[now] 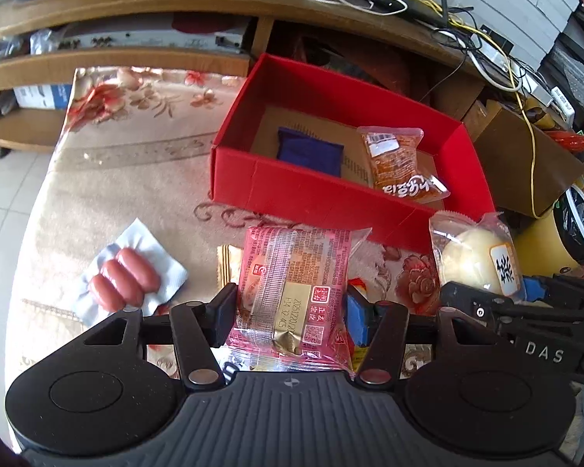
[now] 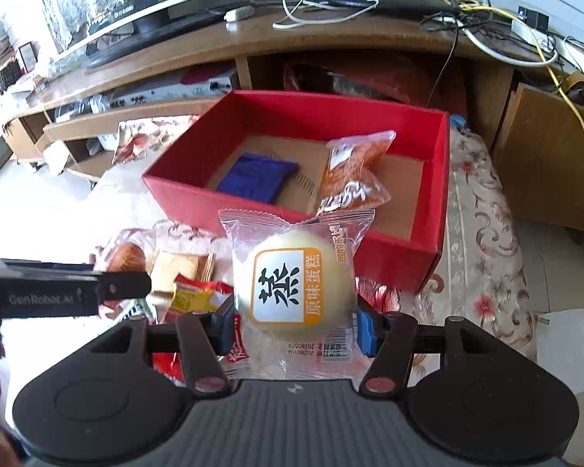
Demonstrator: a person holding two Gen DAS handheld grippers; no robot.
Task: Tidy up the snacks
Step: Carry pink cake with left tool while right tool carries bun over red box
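Note:
My left gripper is shut on a pink wrapped pastry packet, held above the floral cloth. My right gripper is shut on a clear packet with a pale round steamed cake; the same cake shows at the right of the left wrist view. Ahead stands an open red box holding a blue packet and an orange snack packet. A pack of three sausages lies on the cloth at left.
More loose snack packets lie on the floral cloth below the grippers. A wooden TV stand with cables runs behind the box. A yellow bin stands at right. A brown cardboard box sits beside the red box.

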